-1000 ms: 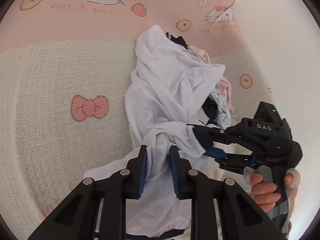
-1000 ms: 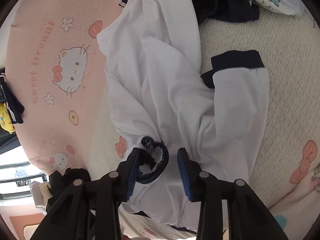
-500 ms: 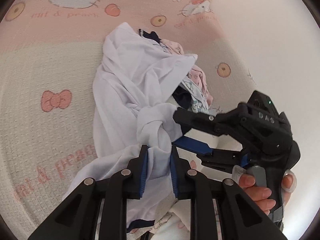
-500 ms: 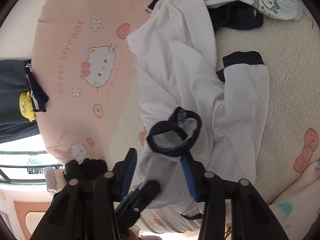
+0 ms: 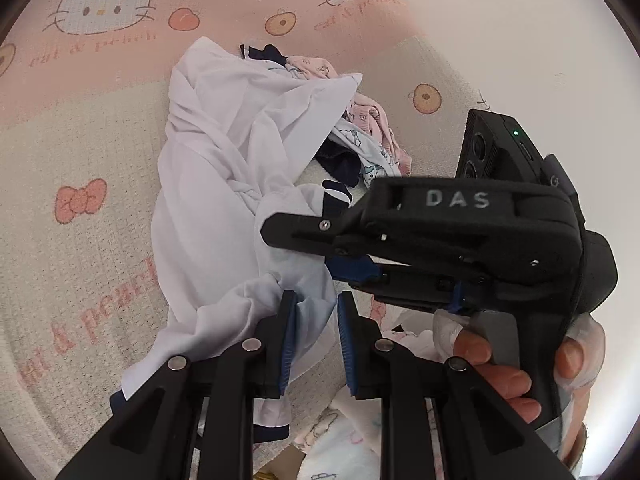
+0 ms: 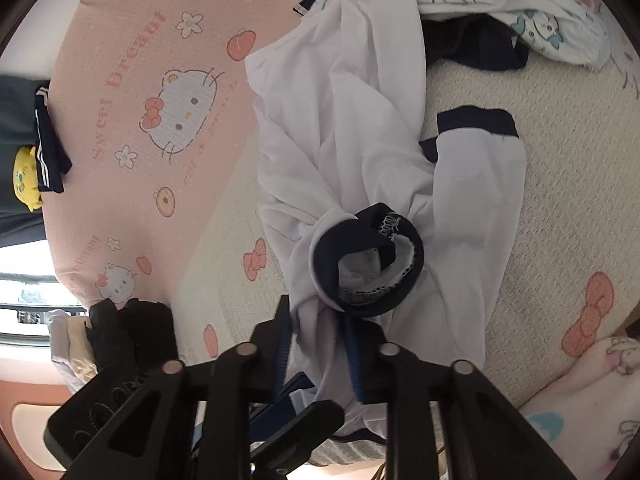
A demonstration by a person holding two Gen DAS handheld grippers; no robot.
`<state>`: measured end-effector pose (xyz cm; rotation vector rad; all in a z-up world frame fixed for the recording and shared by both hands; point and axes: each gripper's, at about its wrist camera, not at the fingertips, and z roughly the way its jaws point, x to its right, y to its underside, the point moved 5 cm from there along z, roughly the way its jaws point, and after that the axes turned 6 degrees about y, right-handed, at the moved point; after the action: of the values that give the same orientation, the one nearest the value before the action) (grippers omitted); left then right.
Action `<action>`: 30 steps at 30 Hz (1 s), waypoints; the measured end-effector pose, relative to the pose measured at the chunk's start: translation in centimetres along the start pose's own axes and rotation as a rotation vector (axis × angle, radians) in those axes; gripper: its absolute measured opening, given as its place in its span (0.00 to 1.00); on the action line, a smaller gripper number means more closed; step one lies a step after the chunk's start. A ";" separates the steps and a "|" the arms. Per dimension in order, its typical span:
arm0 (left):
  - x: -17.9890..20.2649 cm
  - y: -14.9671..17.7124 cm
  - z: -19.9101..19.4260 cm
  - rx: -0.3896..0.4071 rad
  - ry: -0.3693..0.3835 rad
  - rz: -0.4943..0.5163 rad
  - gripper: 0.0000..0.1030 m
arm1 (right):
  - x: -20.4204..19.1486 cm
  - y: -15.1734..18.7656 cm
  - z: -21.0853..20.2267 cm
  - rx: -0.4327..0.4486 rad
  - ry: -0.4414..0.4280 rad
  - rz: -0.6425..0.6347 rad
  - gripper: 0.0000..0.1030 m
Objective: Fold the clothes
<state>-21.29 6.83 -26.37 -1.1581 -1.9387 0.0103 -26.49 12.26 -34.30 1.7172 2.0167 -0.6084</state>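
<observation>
1. A pile of other clothes [image 5: 362, 140], pink, printed white and navy, lay on the bedspread [image 5: 80, 208] toward its far edge, touching the far end of the white shirt [image 5: 224, 184]. More dark clothing [image 6: 24, 160] lay past the pink border of the bedspread, seen from the right wrist.
2. The right gripper [image 5: 348, 268] crossed in front of the left wrist camera and hid the shirt's nearer right part; a hand [image 5: 520, 364] wrapped its grip.
3. Both grippers pointed steeply down at the bedspread, close beside each other.
4. The left gripper [image 5: 314, 320] was pinching a bunched fold of white shirt cloth between its blue pads.
5. The right gripper's jaws had just been closing and now pinched white cloth just below a navy cuff [image 6: 368, 264], whose round opening faced the camera.
6. The shirt lay crumpled and twisted in the middle of the bedspread, its near end lifted by both grippers. A second sleeve [image 6: 476, 168] with a navy band lay flat to the right.
</observation>
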 end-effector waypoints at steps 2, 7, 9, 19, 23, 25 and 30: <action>-0.2 0.0 -0.4 0.003 0.000 -0.012 0.17 | -0.5 0.0 -0.2 0.023 0.004 -0.040 0.11; -2.0 -0.2 -1.2 -0.030 -0.031 -0.126 0.28 | -0.5 0.0 -0.4 0.038 -0.004 -0.046 0.10; -2.7 -0.2 -2.0 -0.019 -0.065 -0.150 0.51 | -0.2 -0.1 -0.6 0.046 -0.016 -0.030 0.10; -5.1 0.4 -5.1 -0.011 -0.102 -0.156 0.64 | 0.7 -0.5 -1.8 0.092 -0.011 -0.002 0.10; -5.9 0.3 -6.0 -0.001 -0.111 -0.184 0.64 | 1.3 -0.7 -1.8 0.104 0.058 0.014 0.10; -6.0 0.0 -6.4 0.007 -0.121 -0.174 0.64 | 1.6 -0.9 -1.9 0.111 0.093 0.011 0.10; -6.5 -0.3 -6.1 -0.014 -0.100 -0.170 0.64 | 2.2 -1.0 -1.8 0.090 0.072 0.020 0.10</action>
<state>-16.13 -0.40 -26.65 -1.0150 -2.1234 -0.0364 -27.82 14.90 -34.03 1.8331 2.0472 -0.6482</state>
